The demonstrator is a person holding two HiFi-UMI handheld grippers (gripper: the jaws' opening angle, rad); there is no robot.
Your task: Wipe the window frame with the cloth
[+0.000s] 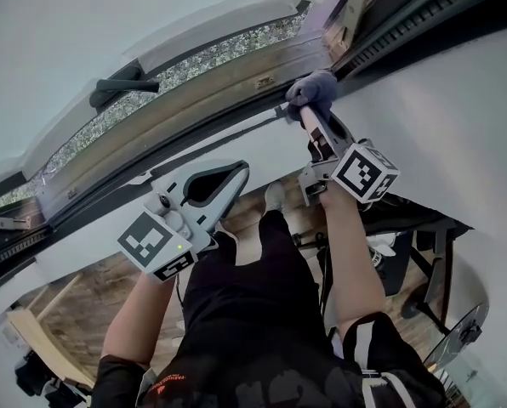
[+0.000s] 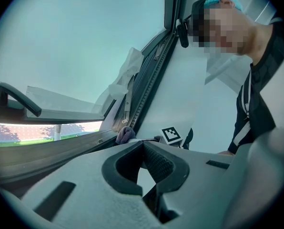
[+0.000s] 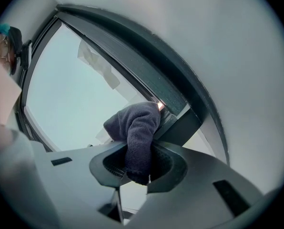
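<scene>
Grey cloth [image 3: 135, 128] bunched, pressed against dark window frame [image 3: 147, 66] near its corner. Right gripper [image 1: 307, 119] has fingers clamped on cloth, cloth end sticking out between them. Left gripper [image 1: 236, 172] is lower, well apart from cloth, in front of white wall [image 1: 92, 223] below frame. Its fingers are together at tips, nothing between. Black window handle [image 1: 122, 87] is further left.

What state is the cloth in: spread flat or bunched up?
Bunched up: the cloth forms a rounded wad clamped between the right gripper's jaws, its top against the window frame.
</scene>
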